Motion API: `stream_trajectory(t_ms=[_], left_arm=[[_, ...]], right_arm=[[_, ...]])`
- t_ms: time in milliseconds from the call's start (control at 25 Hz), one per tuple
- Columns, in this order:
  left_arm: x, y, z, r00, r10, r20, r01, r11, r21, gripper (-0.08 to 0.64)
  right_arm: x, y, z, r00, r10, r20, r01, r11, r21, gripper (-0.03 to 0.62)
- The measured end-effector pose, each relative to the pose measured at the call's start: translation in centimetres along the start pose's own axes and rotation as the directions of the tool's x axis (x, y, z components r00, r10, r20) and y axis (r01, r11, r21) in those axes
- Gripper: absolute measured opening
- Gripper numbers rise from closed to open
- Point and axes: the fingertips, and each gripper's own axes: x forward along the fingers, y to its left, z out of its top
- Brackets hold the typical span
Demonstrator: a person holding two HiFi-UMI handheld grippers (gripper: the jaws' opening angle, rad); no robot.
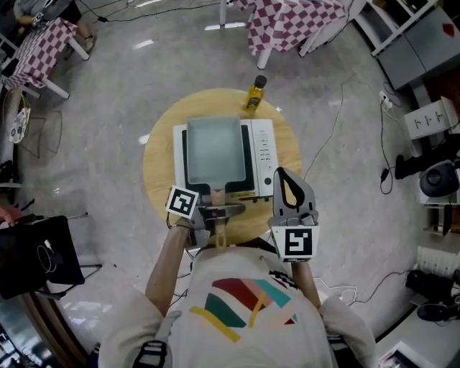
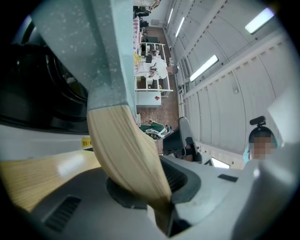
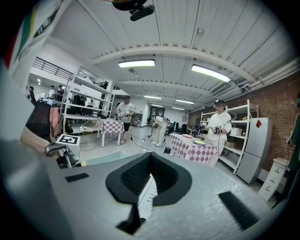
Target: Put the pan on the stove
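A square pale-green pan lies over the black top of the white stove on the round wooden table; whether it rests on the glass I cannot tell. Its wooden handle points toward me, and my left gripper is shut on it. In the left gripper view the handle runs between the jaws up to the pan, with the stove beside it. My right gripper hovers at the stove's right edge, shut and holding nothing; in the right gripper view, the right gripper faces across the pan.
A yellow oil bottle stands at the table's far edge behind the stove. Checked-cloth tables and shelving ring the room, cables cross the floor, and a black chair sits at my left. People stand in the background.
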Motion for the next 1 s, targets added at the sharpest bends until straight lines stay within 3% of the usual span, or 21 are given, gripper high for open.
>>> stream_trajectory(t_ms=[440, 640, 800, 920, 1000], left_arm=[[0.2, 2.5, -1.0, 0.999, 0.009, -0.031, -0.007, 0.998, 0.056, 0.026], [-0.2, 2.6, -1.1, 1.0, 0.007, 0.022, -0.006, 0.999, -0.032, 0.026], [-0.1, 2.4, -0.4, 0.997, -0.018, 0.07, 0.018, 1.0, -0.011, 0.034], [-0.2, 2.4, 0.6, 0.987, -0.012, 0.158, 0.011, 1.0, 0.011, 0.211], [-0.2, 2.3, 1.0, 0.981, -0.013, 0.194, 0.014, 1.0, -0.005, 0.252]], right_arm=[[0.1, 0.4, -0.3, 1.0, 0.002, 0.002, -0.002, 1.0, -0.001, -0.002], [0.2, 0.7, -0.5, 1.0, 0.015, 0.006, -0.015, 1.0, -0.004, -0.002], [0.3, 1.1, -0.9, 0.999, 0.027, -0.027, -0.027, 1.0, 0.014, -0.002], [0.5, 1.0, -0.9, 1.0, 0.021, -0.008, -0.021, 1.0, 0.001, -0.002], [0.6, 1.1, -0.9, 1.0, 0.022, -0.005, -0.022, 1.0, -0.001, -0.002]])
